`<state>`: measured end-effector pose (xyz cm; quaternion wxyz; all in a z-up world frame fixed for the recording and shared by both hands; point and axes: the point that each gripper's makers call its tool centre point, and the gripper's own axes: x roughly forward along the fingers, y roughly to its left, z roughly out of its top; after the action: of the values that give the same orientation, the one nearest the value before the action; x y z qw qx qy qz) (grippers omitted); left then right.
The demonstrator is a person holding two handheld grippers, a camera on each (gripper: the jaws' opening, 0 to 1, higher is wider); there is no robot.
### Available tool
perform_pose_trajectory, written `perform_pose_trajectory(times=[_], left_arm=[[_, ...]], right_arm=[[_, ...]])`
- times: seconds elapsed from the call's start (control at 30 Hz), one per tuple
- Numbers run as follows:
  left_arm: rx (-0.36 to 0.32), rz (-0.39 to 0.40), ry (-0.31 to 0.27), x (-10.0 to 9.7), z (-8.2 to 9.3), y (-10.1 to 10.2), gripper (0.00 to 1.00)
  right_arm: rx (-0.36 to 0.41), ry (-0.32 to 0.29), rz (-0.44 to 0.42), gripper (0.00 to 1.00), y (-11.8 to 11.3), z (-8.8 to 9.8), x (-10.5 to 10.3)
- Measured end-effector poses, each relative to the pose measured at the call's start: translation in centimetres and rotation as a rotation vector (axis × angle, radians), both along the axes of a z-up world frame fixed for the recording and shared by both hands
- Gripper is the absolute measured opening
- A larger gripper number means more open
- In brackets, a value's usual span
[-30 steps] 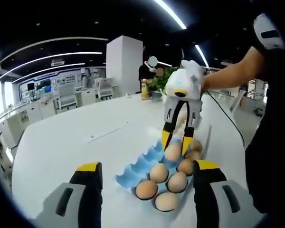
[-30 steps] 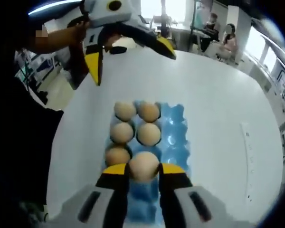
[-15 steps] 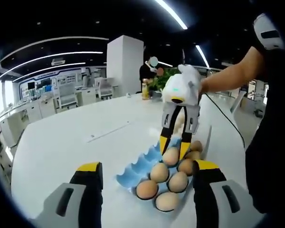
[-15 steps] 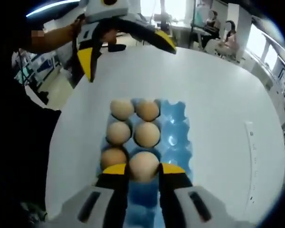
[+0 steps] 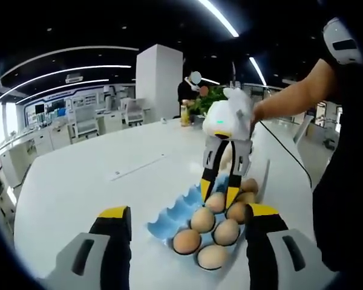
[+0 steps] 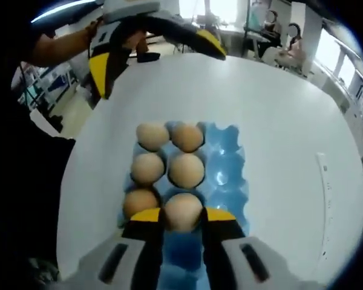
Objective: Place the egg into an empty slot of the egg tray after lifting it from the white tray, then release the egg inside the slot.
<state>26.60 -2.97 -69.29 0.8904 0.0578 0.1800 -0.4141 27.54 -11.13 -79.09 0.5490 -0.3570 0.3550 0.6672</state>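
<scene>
Now: right gripper (image 6: 183, 216) clamped on egg (image 6: 183, 211), poised directly over blue egg tray (image 6: 227, 175), middle column, nearest slot; five eggs seated beyond and left. Slot straight below jaws. Farther off: left gripper (image 5: 181, 219) spread wide, empty, hovering.

In the right gripper view, the right tongs (image 6: 181, 216) cover the near end of the blue egg tray (image 6: 228, 176) and both flanks of the egg (image 6: 183, 211) between their tips, so its slot cannot be seen. In the left gripper view, the white tray (image 5: 264, 176) is perhaps the thin edge behind the eggs, mostly hidden. Far furniture beyond the worktop (image 5: 97, 181) is too small to identify.
</scene>
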Motion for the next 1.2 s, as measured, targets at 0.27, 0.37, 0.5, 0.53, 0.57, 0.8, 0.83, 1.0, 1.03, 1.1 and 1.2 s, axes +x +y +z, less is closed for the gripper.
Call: perform_pose_trajectory(times=[0.27, 0.37, 0.5, 0.53, 0.57, 0.8, 0.83, 1.0, 1.03, 1.1, 1.2], left_arm=[[0.003, -0.005, 0.002, 0.0, -0.2, -0.1, 0.78], [0.002, -0.007, 0.001, 0.0, -0.1, -0.3, 0.78], [0.001, -0.009, 0.002, 0.0, -0.1, -0.3, 0.77], [0.006, -0.008, 0.002, 0.0, -0.2, -0.2, 0.77], [0.007, -0.008, 0.003, 0.0, -0.3, -0.2, 0.77], [0.01, -0.009, 0.005, -0.1, -0.3, -0.2, 0.77], [0.008, -0.009, 0.004, -0.1, -0.2, -0.2, 0.77], [0.007, -0.007, 0.004, 0.0, -0.1, -0.2, 0.77], [0.009, -0.008, 0.003, 0.0, 0.0, -0.2, 0.77], [0.011, -0.008, 0.001, 0.0, 0.0, -0.2, 0.77], [0.011, -0.011, 0.001, 0.0, 0.1, -0.3, 0.77]], right_arm=[[0.0, 0.012, -0.005, 0.24, -0.1, 0.0, 0.0], [0.002, 0.016, -0.006, 0.25, -0.1, 0.0, 0.0], [0.005, 0.019, -0.007, 0.25, -0.1, 0.0, 0.0], [0.009, 0.023, -0.011, 0.25, -0.1, 0.0, 0.0], [0.012, 0.029, -0.015, 0.25, -0.1, 0.0, 0.0], [0.063, 0.041, -0.02, 0.26, -0.2, 0.0, 0.0], [0.07, 0.042, -0.024, 0.26, -0.1, 0.1, 0.0], [0.098, 0.035, -0.035, 0.28, -0.5, 0.4, 0.2], [0.112, 0.041, -0.055, 0.28, -0.6, 0.6, 0.3], [0.115, 0.041, -0.07, 0.28, -1.2, 0.8, 0.6], [0.13, 0.04, -0.091, 0.27, -1.9, 1.1, 0.9]])
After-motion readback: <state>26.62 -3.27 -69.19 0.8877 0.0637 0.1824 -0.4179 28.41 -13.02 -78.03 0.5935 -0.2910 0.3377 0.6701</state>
